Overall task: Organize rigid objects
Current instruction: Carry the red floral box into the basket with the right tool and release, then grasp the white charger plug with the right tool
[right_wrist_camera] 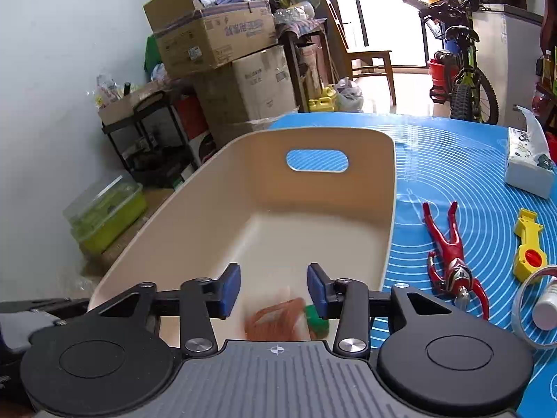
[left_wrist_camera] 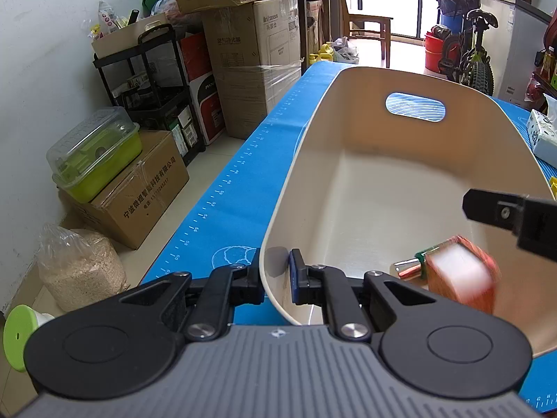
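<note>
A cream plastic bin (left_wrist_camera: 383, 188) with a handle slot stands on the blue mat (left_wrist_camera: 222, 188). My left gripper (left_wrist_camera: 276, 280) is shut on the bin's near-left rim. My right gripper (right_wrist_camera: 274, 287) is open above the bin's near end (right_wrist_camera: 243, 216); one of its fingers (left_wrist_camera: 501, 212) also shows in the left wrist view. An orange and white block with a green and copper part (left_wrist_camera: 459, 273) is blurred in mid-air below the open jaws, inside the bin; it also shows in the right wrist view (right_wrist_camera: 278, 320).
On the mat right of the bin lie a red figure (right_wrist_camera: 452, 261), a yellow toy (right_wrist_camera: 529, 247), a tape ring (right_wrist_camera: 536, 310) around a small white bottle, and a tissue box (right_wrist_camera: 529, 163). Cardboard boxes (left_wrist_camera: 250, 59) and a black cart stand beyond the table's left edge.
</note>
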Motion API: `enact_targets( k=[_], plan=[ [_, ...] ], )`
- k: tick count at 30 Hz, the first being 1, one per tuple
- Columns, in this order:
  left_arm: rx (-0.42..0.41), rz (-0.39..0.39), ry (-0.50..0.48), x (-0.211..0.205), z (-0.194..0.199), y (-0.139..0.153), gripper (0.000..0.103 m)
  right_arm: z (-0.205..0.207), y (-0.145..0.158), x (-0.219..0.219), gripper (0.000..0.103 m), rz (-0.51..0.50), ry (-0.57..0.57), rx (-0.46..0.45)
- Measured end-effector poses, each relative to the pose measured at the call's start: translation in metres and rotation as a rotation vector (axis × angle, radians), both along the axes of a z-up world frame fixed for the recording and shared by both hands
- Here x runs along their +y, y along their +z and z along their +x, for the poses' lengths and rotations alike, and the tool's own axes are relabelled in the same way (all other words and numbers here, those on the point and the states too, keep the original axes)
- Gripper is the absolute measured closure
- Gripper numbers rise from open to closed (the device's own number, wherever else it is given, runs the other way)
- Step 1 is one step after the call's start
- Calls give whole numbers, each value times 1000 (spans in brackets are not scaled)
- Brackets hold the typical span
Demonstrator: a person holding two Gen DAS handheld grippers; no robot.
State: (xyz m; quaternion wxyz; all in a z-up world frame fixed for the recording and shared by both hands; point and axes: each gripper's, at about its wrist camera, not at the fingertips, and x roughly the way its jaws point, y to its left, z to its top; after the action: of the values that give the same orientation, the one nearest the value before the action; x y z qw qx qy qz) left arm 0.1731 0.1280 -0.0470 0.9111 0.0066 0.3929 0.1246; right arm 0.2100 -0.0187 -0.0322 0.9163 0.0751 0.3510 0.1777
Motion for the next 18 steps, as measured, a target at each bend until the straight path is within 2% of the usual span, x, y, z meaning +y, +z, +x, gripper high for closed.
enact_targets(
  k=[1, 3, 7, 9, 13, 18],
  plan=[
    [0, 0, 0, 0, 0, 0, 87, 0, 2, -1, 46, 3, -2, -2],
    [1, 0, 1, -1, -1, 0, 87, -3, 6, -5, 28, 15, -17, -20],
    [1, 0, 1, -2, -1, 0, 87, -8, 14, -15, 23, 44, -39, -42],
    [1, -1, 1, -2, -1, 0, 87, -9, 18, -22, 16, 51, -59, -47],
    [2, 0, 2, -2, -1, 0, 87, -12, 25, -38, 12, 39, -110, -78],
    [2, 3, 2, -2, -3, 0, 87, -14, 29, -62, 8, 72, -146, -73]
  ],
)
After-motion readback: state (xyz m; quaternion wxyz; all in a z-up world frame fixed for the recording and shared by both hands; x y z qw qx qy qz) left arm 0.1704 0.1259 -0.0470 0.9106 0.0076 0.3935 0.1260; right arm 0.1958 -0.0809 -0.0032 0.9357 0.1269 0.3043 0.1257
